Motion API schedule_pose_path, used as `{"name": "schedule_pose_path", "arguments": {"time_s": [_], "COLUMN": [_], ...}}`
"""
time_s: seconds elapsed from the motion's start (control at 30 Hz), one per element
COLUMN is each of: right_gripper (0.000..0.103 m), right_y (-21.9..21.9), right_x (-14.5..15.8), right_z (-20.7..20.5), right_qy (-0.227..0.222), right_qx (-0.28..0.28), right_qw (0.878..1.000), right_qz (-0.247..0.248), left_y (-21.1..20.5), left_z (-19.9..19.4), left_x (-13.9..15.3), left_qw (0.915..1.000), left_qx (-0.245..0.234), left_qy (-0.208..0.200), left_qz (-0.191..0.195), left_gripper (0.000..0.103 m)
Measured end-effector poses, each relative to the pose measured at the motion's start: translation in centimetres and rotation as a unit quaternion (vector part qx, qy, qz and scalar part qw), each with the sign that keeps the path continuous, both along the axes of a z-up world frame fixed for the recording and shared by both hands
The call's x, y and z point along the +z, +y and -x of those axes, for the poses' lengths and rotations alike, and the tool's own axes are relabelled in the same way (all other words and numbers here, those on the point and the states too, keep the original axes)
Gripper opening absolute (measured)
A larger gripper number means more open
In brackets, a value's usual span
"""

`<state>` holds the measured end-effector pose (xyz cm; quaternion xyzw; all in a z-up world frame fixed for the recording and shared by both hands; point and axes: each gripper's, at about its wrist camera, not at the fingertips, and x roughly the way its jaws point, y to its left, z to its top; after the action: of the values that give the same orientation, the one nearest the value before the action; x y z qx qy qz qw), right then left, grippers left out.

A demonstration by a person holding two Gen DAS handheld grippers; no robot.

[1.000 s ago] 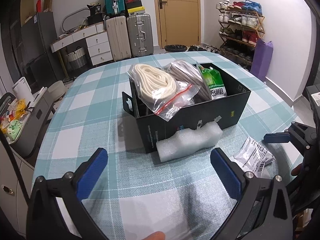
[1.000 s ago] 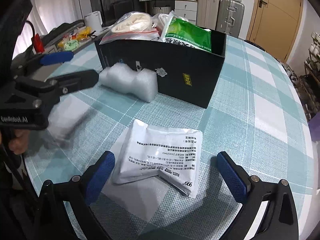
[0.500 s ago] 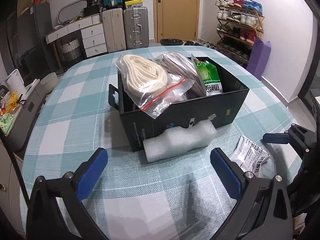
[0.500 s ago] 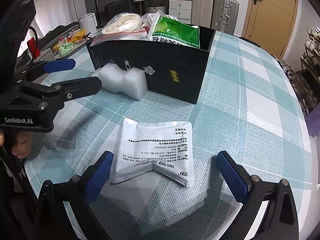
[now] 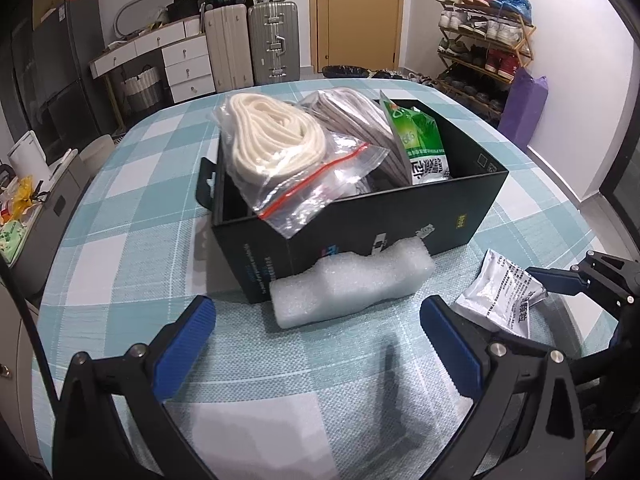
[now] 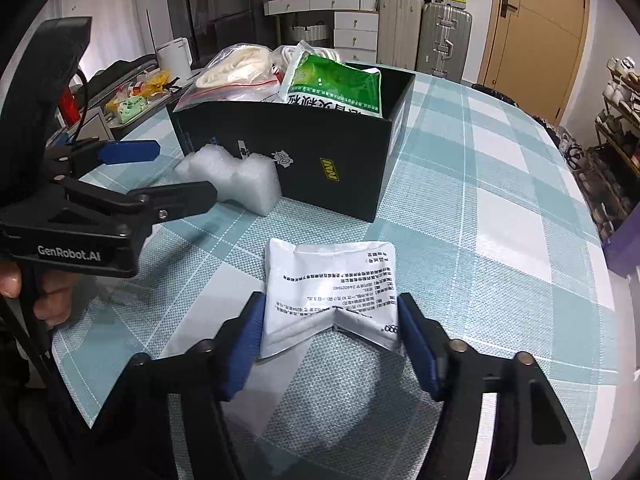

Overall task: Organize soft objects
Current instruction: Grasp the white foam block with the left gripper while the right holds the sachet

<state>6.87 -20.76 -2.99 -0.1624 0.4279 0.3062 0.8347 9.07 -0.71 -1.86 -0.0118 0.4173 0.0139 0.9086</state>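
While black box (image 5: 360, 220) holds bagged rope (image 5: 276, 144), green packet (image 6: 336, 88), left gripper (image 5: 320, 344) gapes, right gripper (image 6: 330, 336) pinches white pouch (image 6: 332, 284).

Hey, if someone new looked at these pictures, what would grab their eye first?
The open black cardboard box mid-table, overflowing with a clear zip bag of cream rope and a green printed packet. Nearer, the right gripper closes on a white foil sachet; a white foam block lies against the box front.

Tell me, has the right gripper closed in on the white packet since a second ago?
Yes. The right gripper has narrowed; both pads now flank the white packet lying on the table.
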Motion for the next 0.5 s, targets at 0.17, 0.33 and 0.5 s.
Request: {"name": "schedule_pose_path", "arguments": {"time_s": [0.17, 0.33, 0.5], "right_gripper": [0.063, 0.063, 0.063], "right_y": [-0.1, -0.3, -0.9], "right_x": [0.0, 0.0, 0.0], "right_z": [0.1, 0.2, -0.2], "right_qy": [0.000, 0.001, 0.002], "right_qx": [0.003, 0.001, -0.009], "right_qw": [1.000, 1.000, 1.000], "right_qz": [-0.001, 0.004, 0.003], "left_y": [-0.8, -1.2, -2.1], "left_z": [-0.6, -1.2, -2.0], "left_x": [-0.3, -0.3, -0.4], "left_qw": [1.0000, 0.9998, 0.9998], "left_qx": [-0.001, 0.002, 0.001], "left_qy": [0.009, 0.017, 0.022], "left_qz": [0.000, 0.009, 0.000], "left_gripper": [0.103, 0.103, 0.103]}}
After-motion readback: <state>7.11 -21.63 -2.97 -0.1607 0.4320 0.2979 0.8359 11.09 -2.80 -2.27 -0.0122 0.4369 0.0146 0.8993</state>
